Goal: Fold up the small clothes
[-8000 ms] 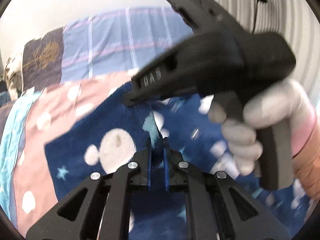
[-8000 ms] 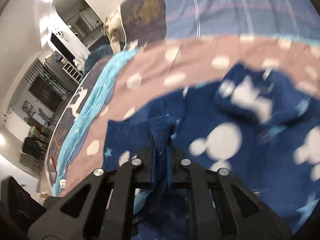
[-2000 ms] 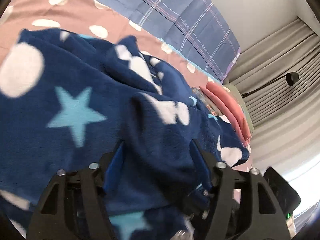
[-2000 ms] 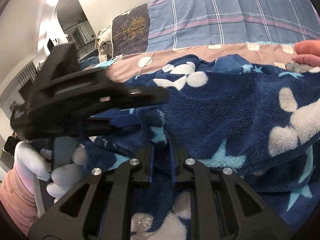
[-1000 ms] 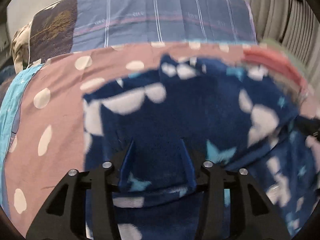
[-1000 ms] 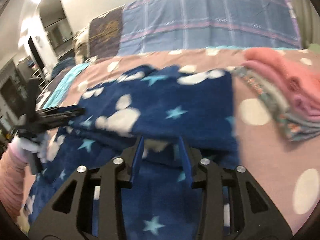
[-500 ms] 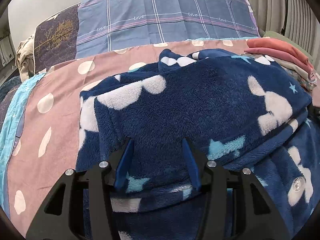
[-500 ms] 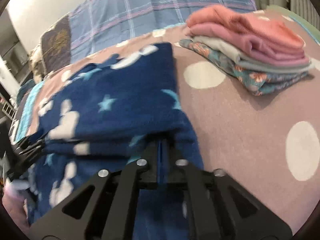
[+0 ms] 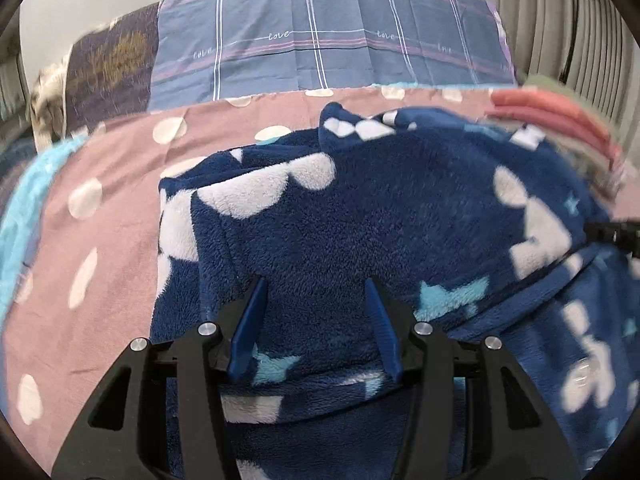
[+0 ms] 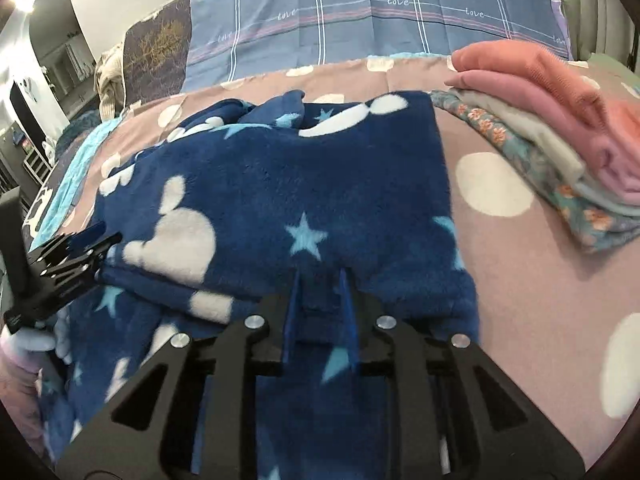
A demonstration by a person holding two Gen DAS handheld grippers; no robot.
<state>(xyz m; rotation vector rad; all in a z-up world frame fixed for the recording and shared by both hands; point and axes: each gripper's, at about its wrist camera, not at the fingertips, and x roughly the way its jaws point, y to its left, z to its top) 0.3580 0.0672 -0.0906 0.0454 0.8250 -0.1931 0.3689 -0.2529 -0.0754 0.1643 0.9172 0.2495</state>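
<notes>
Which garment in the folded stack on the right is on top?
The orange-coral one. It lies above the pink garment, the grey one and the floral one at the bottom.

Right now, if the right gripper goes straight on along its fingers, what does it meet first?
Likely the navy fleece garment with white and blue stars: the right gripper already straddles its folded edge, jaws just opening.

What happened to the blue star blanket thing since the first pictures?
The blue fleece garment was bunched; now its top layer is folded over flat. The right gripper, pinched shut half a second ago, has just been opening around the fold. The folded pile stayed put.
</notes>
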